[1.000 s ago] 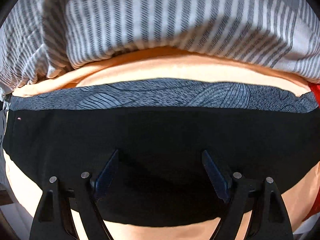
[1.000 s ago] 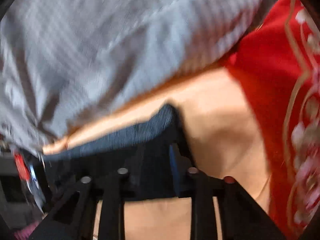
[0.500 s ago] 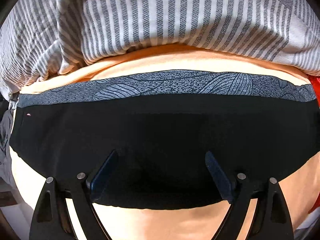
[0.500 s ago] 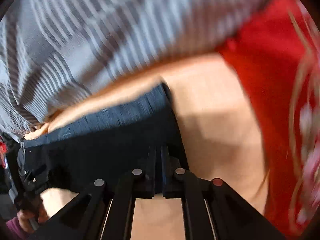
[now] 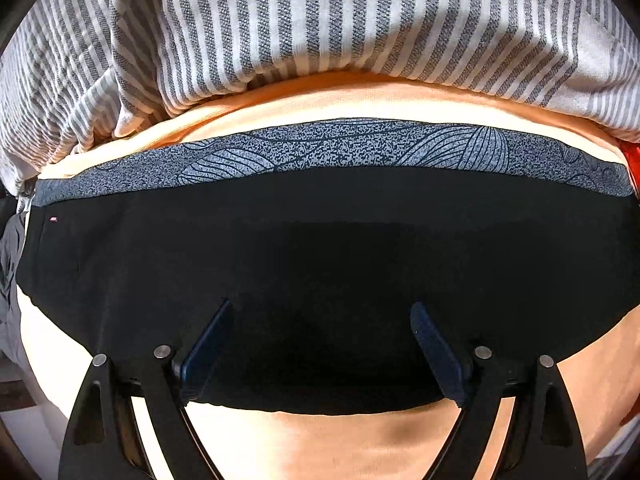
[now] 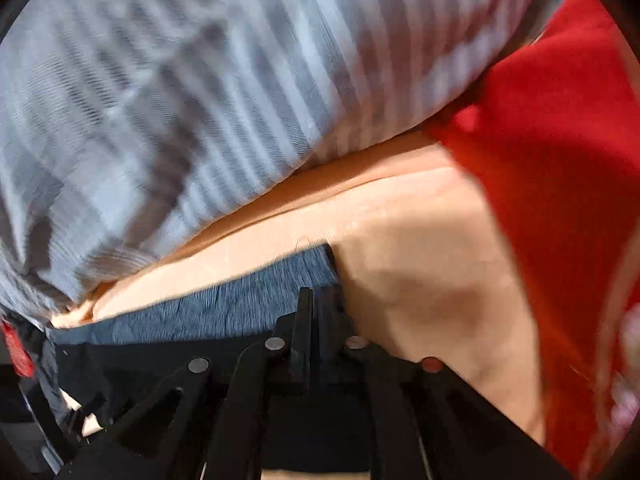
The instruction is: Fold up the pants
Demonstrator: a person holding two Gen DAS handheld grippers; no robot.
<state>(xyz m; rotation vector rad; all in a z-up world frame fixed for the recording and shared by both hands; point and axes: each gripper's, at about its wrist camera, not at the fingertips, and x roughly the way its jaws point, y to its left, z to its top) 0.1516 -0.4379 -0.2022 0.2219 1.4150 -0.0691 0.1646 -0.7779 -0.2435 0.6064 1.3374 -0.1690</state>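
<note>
Black pants [image 5: 320, 240] with a grey patterned waistband [image 5: 340, 144] lie flat across an orange surface. My left gripper [image 5: 320, 306] hovers straight above their middle, jaws wide open and nothing between them. In the blurred right wrist view, my right gripper [image 6: 316, 294] sits at the right end of the waistband [image 6: 220, 308], where the pants [image 6: 160, 360] end. Its fingers are pressed almost together on that corner of the fabric, the jaws just easing open a little.
A grey and white striped cloth [image 5: 320, 20] is heaped along the far side, also seen in the right wrist view [image 6: 180, 100]. The orange surface [image 6: 420, 260] shows to the right of the pants, bordered by a red patterned cloth [image 6: 560, 160].
The right gripper's jaws closed and it slid onto the waistband's right corner. The left gripper rose slightly, so more of the pants shows, and opened a touch wider.
</note>
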